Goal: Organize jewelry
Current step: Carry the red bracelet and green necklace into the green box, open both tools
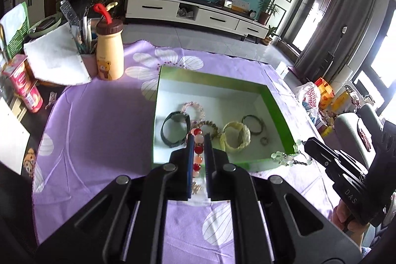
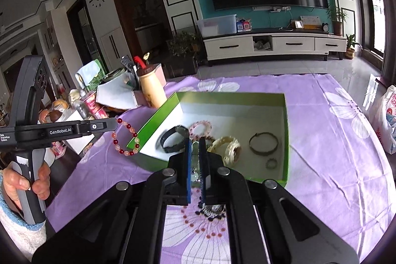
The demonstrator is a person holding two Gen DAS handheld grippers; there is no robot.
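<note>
Left gripper (image 1: 200, 140) is pinching a red bead bracelet (image 2: 125, 136), right gripper (image 2: 195, 142) a pale green bead strand (image 1: 288, 157); both are hanging beside the green box (image 1: 274, 103) at frame centre (presumably for dropping among the pieces inside).

The green box (image 2: 286, 120) stands open-topped on the table (image 2: 334, 152). Its far half is bare; the near half holds a watch (image 2: 173, 139), bracelets and rings. Right of the box, open cloth. Left of it, a yellow bottle (image 1: 109, 51) and clutter stand close.
</note>
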